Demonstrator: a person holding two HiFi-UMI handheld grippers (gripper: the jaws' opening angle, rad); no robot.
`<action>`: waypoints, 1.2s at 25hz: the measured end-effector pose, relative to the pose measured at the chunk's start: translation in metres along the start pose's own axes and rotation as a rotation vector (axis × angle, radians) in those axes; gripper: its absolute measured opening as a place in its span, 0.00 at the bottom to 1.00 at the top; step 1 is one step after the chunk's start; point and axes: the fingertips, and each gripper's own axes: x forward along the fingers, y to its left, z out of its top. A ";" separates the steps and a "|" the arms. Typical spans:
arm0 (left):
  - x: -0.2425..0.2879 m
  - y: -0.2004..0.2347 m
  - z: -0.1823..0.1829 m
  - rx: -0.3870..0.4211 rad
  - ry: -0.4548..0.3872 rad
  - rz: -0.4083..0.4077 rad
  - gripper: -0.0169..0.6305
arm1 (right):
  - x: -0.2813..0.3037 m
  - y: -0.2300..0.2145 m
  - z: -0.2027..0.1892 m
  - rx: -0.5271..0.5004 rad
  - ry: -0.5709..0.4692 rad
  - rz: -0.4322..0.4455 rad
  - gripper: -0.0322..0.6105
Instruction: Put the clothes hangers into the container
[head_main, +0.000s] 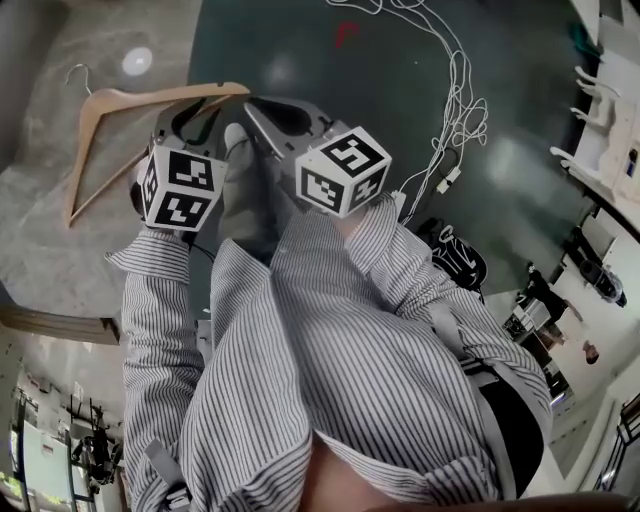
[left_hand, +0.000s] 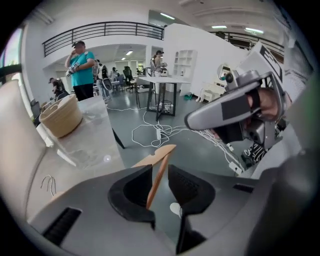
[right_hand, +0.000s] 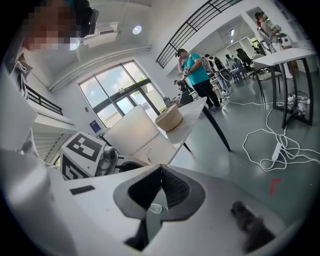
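1. Left gripper (left_hand: 160, 175): my jaws stand spread. One wooden arm of the clothes hanger (left_hand: 162, 157) runs up between them, closer to the left jaw. There is a clear gap to the right jaw, so the pads do not clamp it.

2. Right gripper (right_hand: 161, 169): my jaws are pressed together at the tips, with nothing between them. In the head view this gripper sits just right of the left gripper, and both point away from my body.

3. Hanger position: in the head view the hanger lies flat at the far left on the grey table (head_main: 40, 240). Its wire hook (head_main: 78, 72) points to the far side. The right end of its upper arm reaches to the table edge, where it enters my left jaws. The rest of the frame is well left of both grippers.

4. Basket (left_hand: 61, 116): in the left gripper view a woven basket stands upright on the table, far beyond the hanger and apart from it.

5. Surroundings: white cables (head_main: 450, 110) lie in loops on the dark floor (head_main: 300, 50), right of the table. Several people stand at the far end of the room.
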 end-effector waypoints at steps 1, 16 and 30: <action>0.002 -0.002 -0.002 0.034 0.016 -0.006 0.18 | 0.000 0.001 -0.001 -0.002 0.003 0.002 0.07; 0.018 -0.002 -0.010 0.149 0.070 -0.001 0.14 | 0.001 -0.004 -0.013 0.018 0.023 0.005 0.07; 0.008 0.007 -0.001 0.215 0.070 0.074 0.09 | -0.001 0.003 -0.005 0.008 0.015 0.006 0.07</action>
